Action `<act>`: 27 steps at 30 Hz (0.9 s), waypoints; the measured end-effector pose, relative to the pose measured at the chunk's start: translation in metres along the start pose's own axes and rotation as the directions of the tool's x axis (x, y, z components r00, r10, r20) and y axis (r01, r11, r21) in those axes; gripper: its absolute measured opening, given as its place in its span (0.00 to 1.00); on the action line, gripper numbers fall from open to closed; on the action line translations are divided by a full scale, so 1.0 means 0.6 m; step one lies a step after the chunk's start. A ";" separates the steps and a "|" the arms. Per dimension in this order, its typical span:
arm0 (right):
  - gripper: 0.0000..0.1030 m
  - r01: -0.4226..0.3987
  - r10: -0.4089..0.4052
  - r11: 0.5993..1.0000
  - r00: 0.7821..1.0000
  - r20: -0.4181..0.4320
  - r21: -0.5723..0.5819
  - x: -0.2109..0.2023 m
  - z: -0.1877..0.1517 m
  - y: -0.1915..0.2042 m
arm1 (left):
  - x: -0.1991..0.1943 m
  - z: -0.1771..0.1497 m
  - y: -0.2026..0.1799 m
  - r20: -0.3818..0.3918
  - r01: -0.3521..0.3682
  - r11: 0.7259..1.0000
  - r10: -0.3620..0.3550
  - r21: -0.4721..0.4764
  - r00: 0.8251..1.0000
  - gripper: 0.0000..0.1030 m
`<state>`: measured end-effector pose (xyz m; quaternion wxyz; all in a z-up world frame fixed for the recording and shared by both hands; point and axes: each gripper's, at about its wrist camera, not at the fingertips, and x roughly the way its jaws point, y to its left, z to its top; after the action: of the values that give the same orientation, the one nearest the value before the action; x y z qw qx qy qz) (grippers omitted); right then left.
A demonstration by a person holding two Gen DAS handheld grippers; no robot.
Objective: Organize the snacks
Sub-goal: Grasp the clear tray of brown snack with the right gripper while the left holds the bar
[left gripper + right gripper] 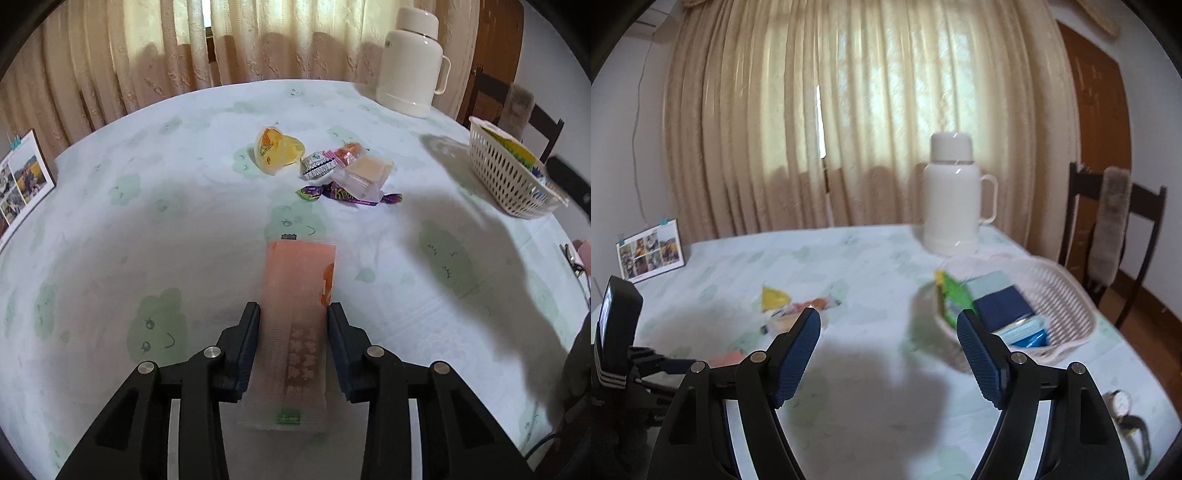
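Table is covered w/ a pale cloth printed w/ green smiley blobs. A loose pile of snacks is seen mid-table: yellow jelly cup on its side, silver-wrapped candy touching it, a pink-orange wrapped sweet, a clear pack w/ a beige block inside, purple twist candy in front. A long pink sachet is laid flat nearer the camera. Cream thermos jug is stood at the far edge. White lattice basket is set at the right, a photo calendar is propped at the left. A wristwatch is laid by the near right edge.
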<state>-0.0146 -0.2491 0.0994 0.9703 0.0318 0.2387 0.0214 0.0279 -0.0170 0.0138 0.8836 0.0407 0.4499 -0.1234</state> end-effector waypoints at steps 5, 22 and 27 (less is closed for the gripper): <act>0.75 -0.051 0.052 0.999 0.996 -0.079 0.013 0.021 -0.008 0.010 | -0.011 -0.001 0.016 0.041 0.043 0.998 -0.041 -0.053 0.998 0.28; 0.75 -0.190 0.203 0.979 0.922 -0.331 0.069 0.174 0.005 0.092 | -0.076 0.003 0.071 0.221 0.099 0.976 -0.055 -0.196 0.974 0.28; 0.75 -0.212 0.230 0.973 0.903 -0.363 0.090 0.218 0.017 0.120 | -0.083 0.003 0.079 0.239 0.093 0.971 -0.039 -0.219 0.970 0.28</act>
<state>0.1040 -0.1703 0.0535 0.8979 0.0776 0.4131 0.1310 0.0132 0.0377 0.0534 0.9244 -0.0913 0.3554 -0.1043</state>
